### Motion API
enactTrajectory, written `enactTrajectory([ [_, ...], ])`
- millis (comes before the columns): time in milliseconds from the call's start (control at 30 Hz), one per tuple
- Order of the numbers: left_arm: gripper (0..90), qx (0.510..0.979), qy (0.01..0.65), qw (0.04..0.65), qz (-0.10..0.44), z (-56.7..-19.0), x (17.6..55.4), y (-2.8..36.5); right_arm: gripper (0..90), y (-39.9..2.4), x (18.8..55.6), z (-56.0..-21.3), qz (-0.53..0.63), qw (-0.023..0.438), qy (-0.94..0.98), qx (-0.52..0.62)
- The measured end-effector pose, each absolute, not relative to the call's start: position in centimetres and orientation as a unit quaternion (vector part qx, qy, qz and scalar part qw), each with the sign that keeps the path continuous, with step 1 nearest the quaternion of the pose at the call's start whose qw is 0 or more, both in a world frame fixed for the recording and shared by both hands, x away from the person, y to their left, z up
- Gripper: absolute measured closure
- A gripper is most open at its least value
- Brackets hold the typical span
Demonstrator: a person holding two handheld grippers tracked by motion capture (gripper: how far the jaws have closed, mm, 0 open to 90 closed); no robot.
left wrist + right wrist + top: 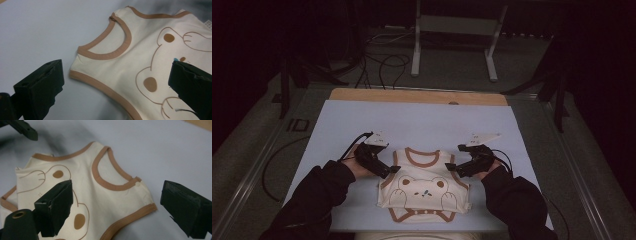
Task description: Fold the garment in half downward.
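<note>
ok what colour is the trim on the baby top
Light brown, on a cream top with a bear outline; the trim shows best in the left gripper view.

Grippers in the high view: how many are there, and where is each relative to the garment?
2. The left gripper sits at the left shoulder edge of the cream bear-print garment, jaws open; the right gripper sits at its right shoulder edge, also open.
</note>
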State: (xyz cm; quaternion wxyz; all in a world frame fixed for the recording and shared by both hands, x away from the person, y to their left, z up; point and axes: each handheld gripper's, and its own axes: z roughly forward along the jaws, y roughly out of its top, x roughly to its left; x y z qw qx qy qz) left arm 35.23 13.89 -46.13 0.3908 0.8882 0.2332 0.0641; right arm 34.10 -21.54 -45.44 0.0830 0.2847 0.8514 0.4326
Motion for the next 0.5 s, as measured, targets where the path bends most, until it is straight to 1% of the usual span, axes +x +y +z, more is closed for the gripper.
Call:
enactTrajectory([
  [167,1.6,0.889,0.235,0.387,0.065,-46.9,35.9,13.7,11.3,-21.4,34.5,-46.1,0.431,0.077,0.855,0.28],
  [367,5.3,0.891,0.239,0.38,0.072,-47.7,36.9,13.6,16.0,-21.3,35.4,-47.2,0.414,0.085,0.864,0.275],
  [400,5.3,0.891,0.24,0.379,0.072,-47.8,37.1,13.6,17.9,-21.3,35.6,-47.4,0.41,0.087,0.865,0.274],
  [433,7.6,0.89,0.242,0.379,0.071,-48.0,37.3,13.6,21.5,-21.4,35.9,-47.8,0.403,0.09,0.869,0.271],
  [500,10.3,0.892,0.242,0.375,0.071,-48.3,37.8,13.6,25.6,-21.4,36.2,-48.2,0.397,0.092,0.873,0.268],
])
